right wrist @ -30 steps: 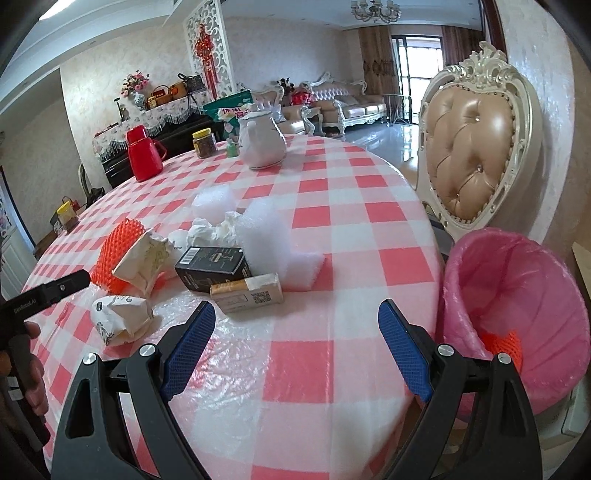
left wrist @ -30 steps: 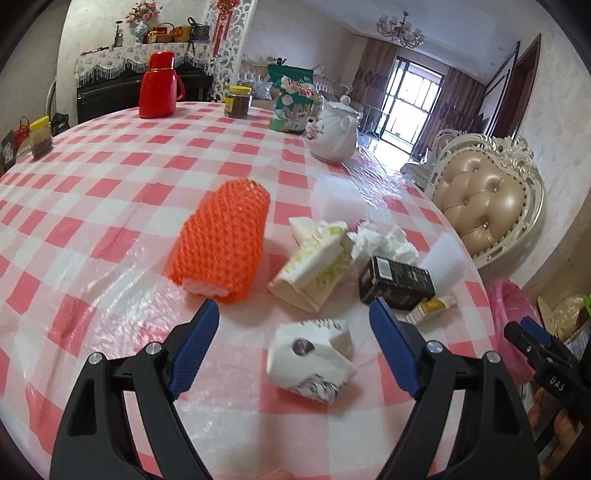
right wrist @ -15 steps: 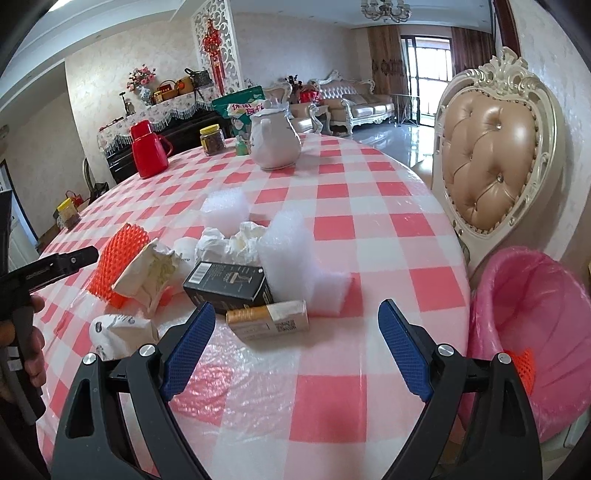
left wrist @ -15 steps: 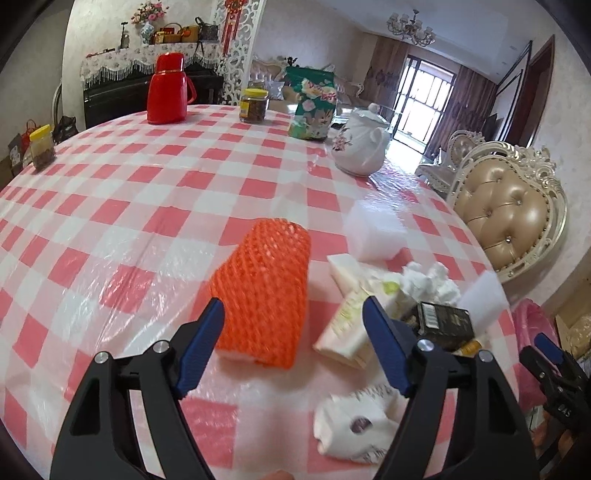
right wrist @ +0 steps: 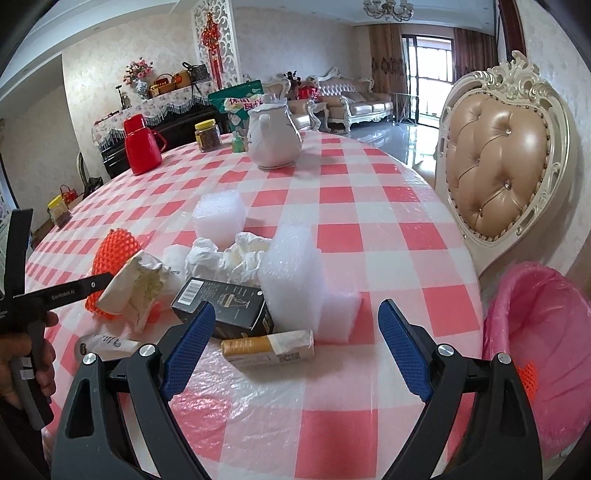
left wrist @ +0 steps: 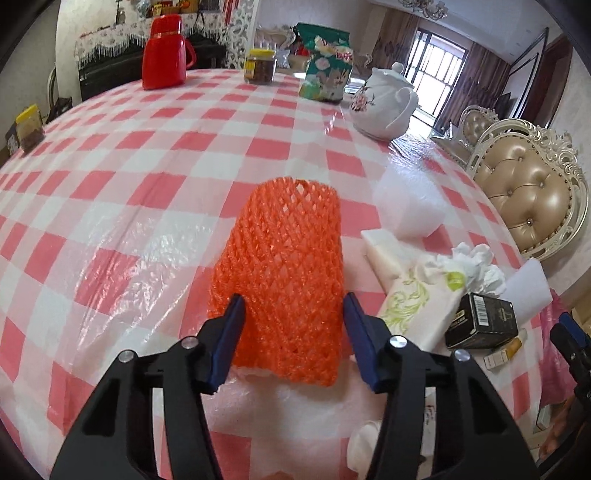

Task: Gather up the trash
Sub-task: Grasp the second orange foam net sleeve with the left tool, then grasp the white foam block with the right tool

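I see an orange foam net sleeve (left wrist: pixel 288 273) lying on the pink-checked counter (left wrist: pixel 147 206), its near end between my left gripper's (left wrist: pixel 293 341) fingers, which stand narrowly apart, flanking it; contact is unclear. My right gripper (right wrist: pixel 297 354) hangs wide open over a small tan packet (right wrist: pixel 267 348), holding nothing. The left gripper's side reads "GenRobot.AI".

A home living-dining room is indicated by the sofa (right wrist: pixel 364 101), chandelier (right wrist: pixel 388 8), tufted chair (right wrist: pixel 498 162) and checked-cloth bench (right wrist: pixel 369 229).
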